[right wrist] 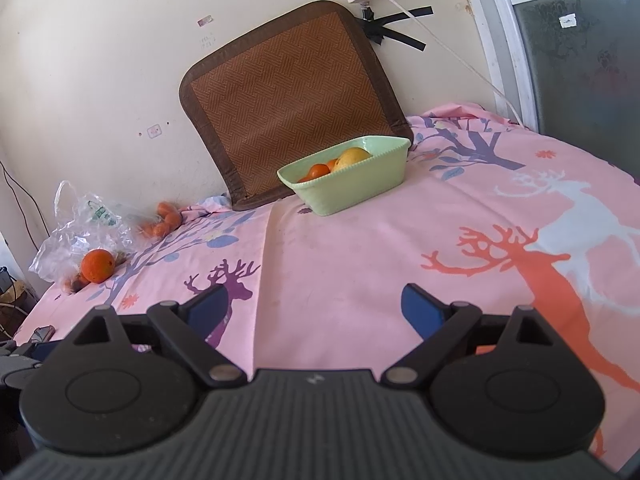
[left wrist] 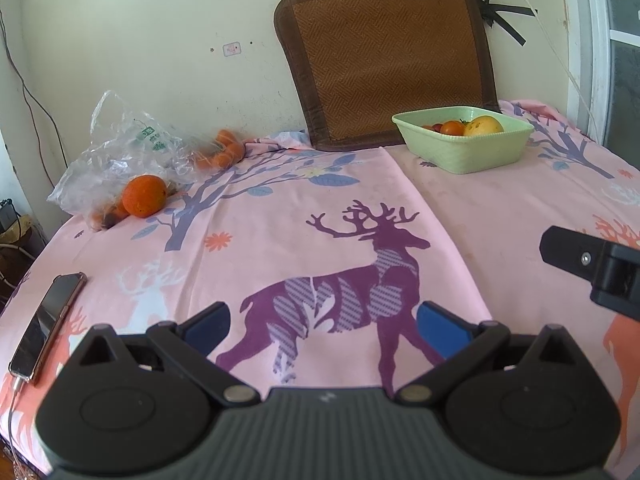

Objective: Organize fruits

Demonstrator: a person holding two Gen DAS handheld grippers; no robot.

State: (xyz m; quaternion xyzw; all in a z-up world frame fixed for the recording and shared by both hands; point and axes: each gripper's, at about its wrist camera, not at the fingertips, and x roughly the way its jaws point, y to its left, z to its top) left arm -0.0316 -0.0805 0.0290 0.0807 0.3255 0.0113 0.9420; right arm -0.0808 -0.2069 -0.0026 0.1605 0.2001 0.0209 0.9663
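A pale green bowl [left wrist: 464, 148] [right wrist: 352, 184] stands at the back of the table with a yellow fruit [left wrist: 483, 125] [right wrist: 351, 157] and small red-orange fruits [left wrist: 451, 127] [right wrist: 319, 171] inside. At the far left a large orange [left wrist: 144, 195] [right wrist: 97, 265] lies at the mouth of a clear plastic bag [left wrist: 116, 148] [right wrist: 80, 224]. Several small oranges [left wrist: 222, 152] [right wrist: 164, 220] lie behind the bag. My left gripper [left wrist: 322, 326] is open over the purple deer print, holding nothing. My right gripper [right wrist: 316, 310] is open and empty, low over the cloth.
A pink deer-print cloth [left wrist: 280, 220] [right wrist: 360, 260] covers the table. A brown woven mat [left wrist: 388, 56] [right wrist: 288, 96] leans on the wall behind the bowl. A phone [left wrist: 48, 324] lies at the left edge. Part of the right gripper [left wrist: 592, 268] shows at the right.
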